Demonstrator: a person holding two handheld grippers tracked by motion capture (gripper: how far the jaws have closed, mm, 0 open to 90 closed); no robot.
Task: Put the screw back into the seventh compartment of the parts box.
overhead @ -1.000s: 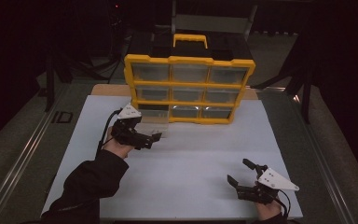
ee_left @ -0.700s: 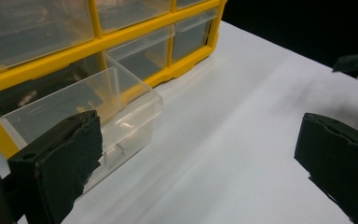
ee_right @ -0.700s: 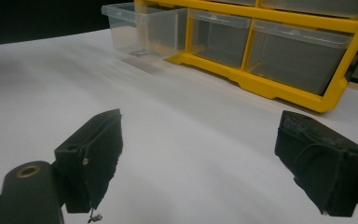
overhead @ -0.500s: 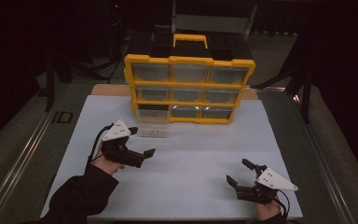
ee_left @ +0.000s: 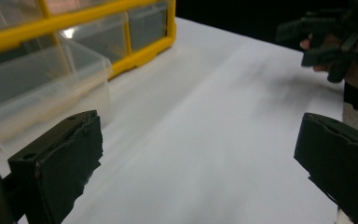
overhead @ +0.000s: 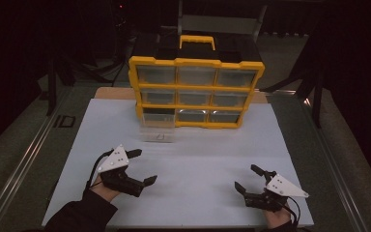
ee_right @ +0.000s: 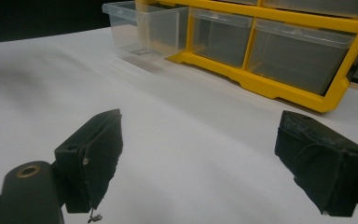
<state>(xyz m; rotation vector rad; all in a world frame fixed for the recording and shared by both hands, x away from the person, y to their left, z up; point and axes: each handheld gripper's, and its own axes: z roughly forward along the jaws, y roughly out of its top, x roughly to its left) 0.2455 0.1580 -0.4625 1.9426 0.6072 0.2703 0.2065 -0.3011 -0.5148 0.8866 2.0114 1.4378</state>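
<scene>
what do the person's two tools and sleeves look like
Both tools are black with two blocky jaws whose pads look rough and worn at the edges. The left tool and the right tool each carry a pale grey three-cornered plate dotted with small marks. A thin black cable loops back from each toward the wrist. The left sleeve is dark.

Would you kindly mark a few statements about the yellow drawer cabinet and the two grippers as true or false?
1. The clear plastic drawer at the bottom left of the yellow drawer cabinet is pulled out. True.
2. The left gripper holds that drawer. False: it is open and empty, above the white table sheet.
3. The right gripper is open. True.
4. The cabinet has a black carry handle. False: the handle is yellow.
</scene>
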